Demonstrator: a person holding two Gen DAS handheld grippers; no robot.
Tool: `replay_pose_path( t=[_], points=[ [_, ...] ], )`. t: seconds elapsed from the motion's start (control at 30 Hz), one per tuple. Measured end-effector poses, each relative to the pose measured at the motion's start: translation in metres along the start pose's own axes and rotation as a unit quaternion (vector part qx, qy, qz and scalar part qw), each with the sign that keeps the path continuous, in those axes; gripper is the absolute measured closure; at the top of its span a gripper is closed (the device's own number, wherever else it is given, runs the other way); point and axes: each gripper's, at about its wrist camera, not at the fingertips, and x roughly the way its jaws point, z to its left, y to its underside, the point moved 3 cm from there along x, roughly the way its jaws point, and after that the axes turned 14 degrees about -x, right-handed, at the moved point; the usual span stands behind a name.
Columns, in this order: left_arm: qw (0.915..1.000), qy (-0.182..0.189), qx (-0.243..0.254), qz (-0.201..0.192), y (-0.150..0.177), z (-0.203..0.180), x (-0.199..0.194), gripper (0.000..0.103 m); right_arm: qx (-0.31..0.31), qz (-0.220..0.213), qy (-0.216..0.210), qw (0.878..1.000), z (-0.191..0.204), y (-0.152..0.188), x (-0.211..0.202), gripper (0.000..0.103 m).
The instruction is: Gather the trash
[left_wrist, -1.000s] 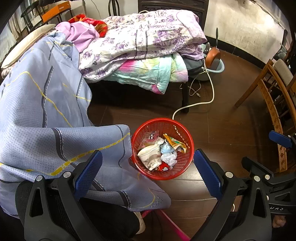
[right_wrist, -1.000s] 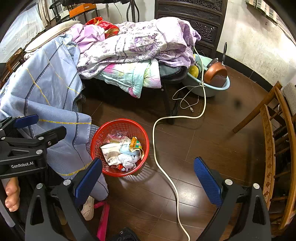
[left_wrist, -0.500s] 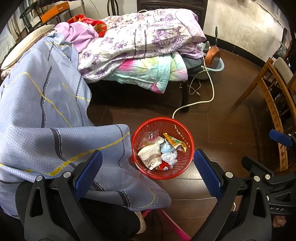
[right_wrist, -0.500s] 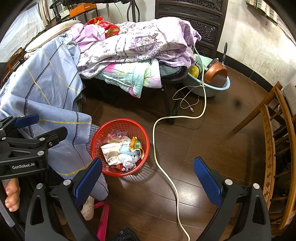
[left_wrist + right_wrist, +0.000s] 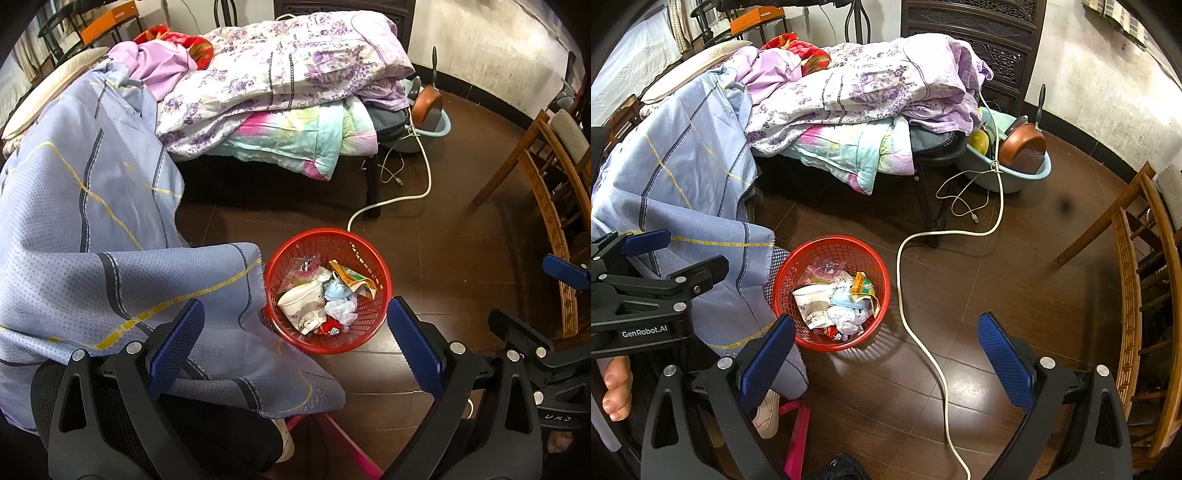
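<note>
Dark wooden floor (image 5: 1015, 288) filled the lower part of both views, with a bed beyond it. My left gripper (image 5: 295, 349) was held with its blue pads wide apart and nothing between them, above the near rim of the red basket (image 5: 382, 280). My right gripper (image 5: 886, 362) was also spread wide and empty, over bare floor just right of the same basket. The basket stood on the floor near the bed's edge, holding the trash (image 5: 834, 299): crumpled paper, plastic bags and a yellow wrapper. A blue sheet (image 5: 92, 221) hung from the bed edge and touched the basket's left side. A white cable (image 5: 923, 332) ran over the floor right of the basket. Behind it, a floral quilt (image 5: 871, 88) lay on the bed, and a blue basin (image 5: 1030, 177) stood at the bed's far corner.
</note>
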Motion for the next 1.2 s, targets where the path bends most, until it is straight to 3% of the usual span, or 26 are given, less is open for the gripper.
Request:
replay_pose_path(
  t=[1.2],
  points=[
    [1.0000,-0.006,0.003,0.005,0.0018,-0.0013,0.0040,0.008,0.000,0.000,-0.001,1.000,0.0003,0.0001,0.0002,0.006]
  ],
)
